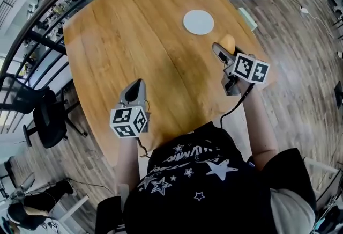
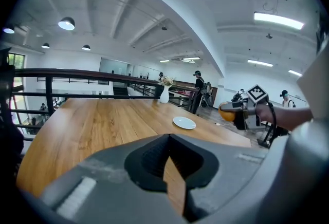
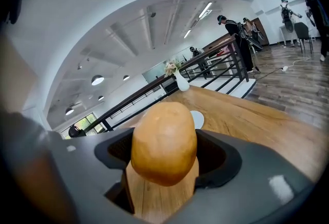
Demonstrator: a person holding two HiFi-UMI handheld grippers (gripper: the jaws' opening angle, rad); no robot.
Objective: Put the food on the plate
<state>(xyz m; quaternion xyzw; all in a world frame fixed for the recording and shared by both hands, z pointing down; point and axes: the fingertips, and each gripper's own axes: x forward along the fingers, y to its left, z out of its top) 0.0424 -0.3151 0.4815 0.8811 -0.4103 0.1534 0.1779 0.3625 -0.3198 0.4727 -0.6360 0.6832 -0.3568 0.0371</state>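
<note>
The bread roll (image 3: pixel 163 143) was clamped in the right gripper (image 1: pixel 224 51), ready for the nearby plate (image 1: pixel 198 22). The left gripper (image 2: pixel 167 138) was held closed, empty, and aside.

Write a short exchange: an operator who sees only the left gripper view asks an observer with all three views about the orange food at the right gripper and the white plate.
Operator: I see something orange at the right gripper, far off. Is it really gripped?
Observer: Yes. The right gripper view shows the right gripper holding the food, a rounded golden-brown lump, clamped between its fingers.
Operator: Is it over the plate?
Observer: No. In the head view the plate lies bare, farther ahead and to the left of that gripper, with a strip of table showing between them.
</note>
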